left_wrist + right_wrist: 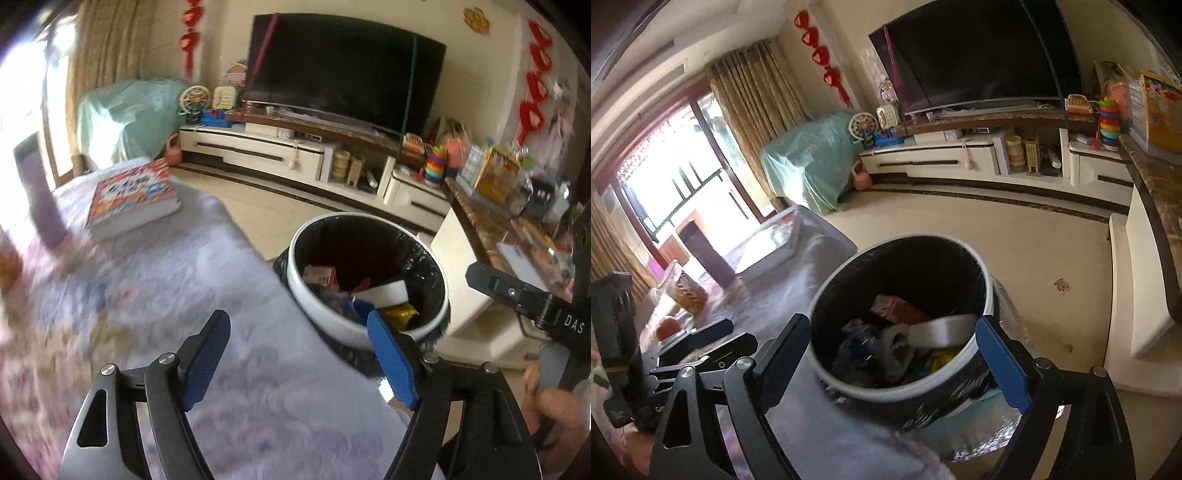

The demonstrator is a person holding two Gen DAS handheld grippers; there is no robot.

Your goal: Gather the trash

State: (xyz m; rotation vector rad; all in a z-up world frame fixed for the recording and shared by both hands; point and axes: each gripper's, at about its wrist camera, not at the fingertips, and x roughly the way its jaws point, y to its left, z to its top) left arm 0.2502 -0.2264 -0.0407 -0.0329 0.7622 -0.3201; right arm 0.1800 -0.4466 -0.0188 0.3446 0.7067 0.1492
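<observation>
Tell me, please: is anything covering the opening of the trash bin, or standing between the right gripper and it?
Nothing visible does. The trash bin has no lid on; its mouth is open, with trash already inside. The right gripper is open and empty just above the rim.

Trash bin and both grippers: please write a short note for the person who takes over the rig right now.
Left gripper: open, nothing between the fingers.
Right gripper: open, nothing held, pointed over the bin.
Trash bin: on the floor beside the cloth-covered table, black liner in, already holding a red carton, a white piece and a yellow wrapper.
Done: several pieces are in the bin.
Left: check the table; an orange item and a packet lie there, but whether they are trash I cannot tell.
</observation>
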